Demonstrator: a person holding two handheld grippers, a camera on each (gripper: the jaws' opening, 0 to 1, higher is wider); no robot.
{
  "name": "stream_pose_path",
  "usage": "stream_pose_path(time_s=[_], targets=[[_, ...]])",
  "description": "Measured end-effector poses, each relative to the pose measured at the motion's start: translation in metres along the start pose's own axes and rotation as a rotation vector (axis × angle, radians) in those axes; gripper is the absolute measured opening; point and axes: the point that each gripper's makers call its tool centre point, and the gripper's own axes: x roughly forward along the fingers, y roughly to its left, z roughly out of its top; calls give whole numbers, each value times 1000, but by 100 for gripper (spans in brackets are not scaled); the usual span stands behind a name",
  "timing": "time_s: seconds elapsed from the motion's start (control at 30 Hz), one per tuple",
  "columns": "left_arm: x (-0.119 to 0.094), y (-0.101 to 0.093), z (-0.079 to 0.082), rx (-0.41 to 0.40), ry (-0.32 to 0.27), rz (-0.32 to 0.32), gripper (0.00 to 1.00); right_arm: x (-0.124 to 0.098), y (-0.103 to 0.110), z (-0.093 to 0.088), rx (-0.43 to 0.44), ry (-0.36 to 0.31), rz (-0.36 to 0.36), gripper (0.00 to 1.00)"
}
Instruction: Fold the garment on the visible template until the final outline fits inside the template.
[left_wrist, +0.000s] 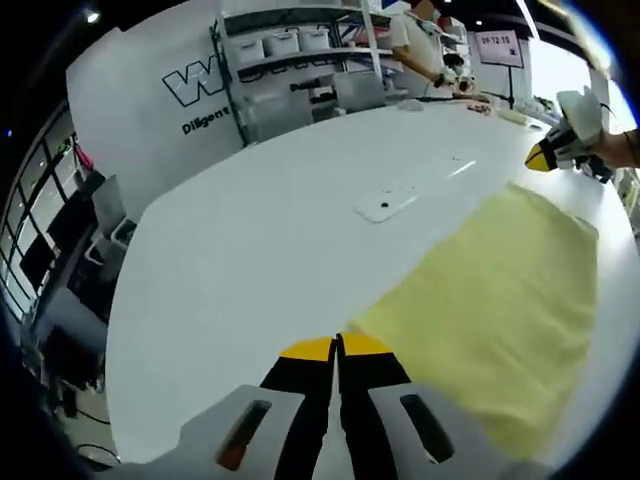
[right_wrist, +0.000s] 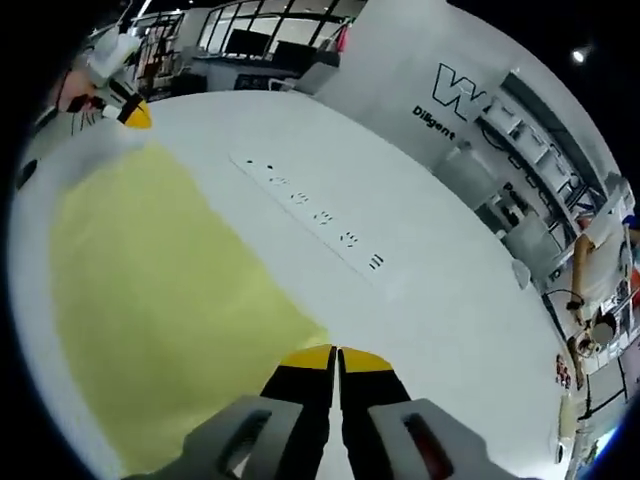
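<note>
A pale yellow garment (left_wrist: 490, 310) lies flat on the white table (left_wrist: 270, 250). My left gripper (left_wrist: 337, 346) is shut, its yellow-tipped jaws pressed together right at the garment's near corner, and no cloth shows between them. My right gripper (right_wrist: 337, 353) is also shut, at another corner of the garment (right_wrist: 170, 290). In the left gripper view the right gripper (left_wrist: 545, 155) hovers just past the cloth's far edge, held by a hand. In the right gripper view the left gripper (right_wrist: 132, 114) sits just beyond the far corner.
A long white strip with small dark marks (right_wrist: 320, 215) runs across the table beside the garment. A small flat white plate (left_wrist: 385, 206) lies mid-table. Shelving with bins (left_wrist: 290, 50) and a person (left_wrist: 420, 45) stand beyond the far edge.
</note>
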Motion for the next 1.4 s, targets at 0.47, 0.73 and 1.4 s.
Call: stream_pose_path(time_s=[0.47, 0.73, 1.4], targets=[[-35, -27, 5, -31, -95, -36, 3, -38, 20, 8, 179, -118, 15, 0], [-53, -43, 1, -49, -135, -63, 3, -49, 25, -2, 249, -162, 19, 0], [-94, -76, -39, -77, -175, -70, 3, -81, 61, -42, 326, -221, 70, 0]])
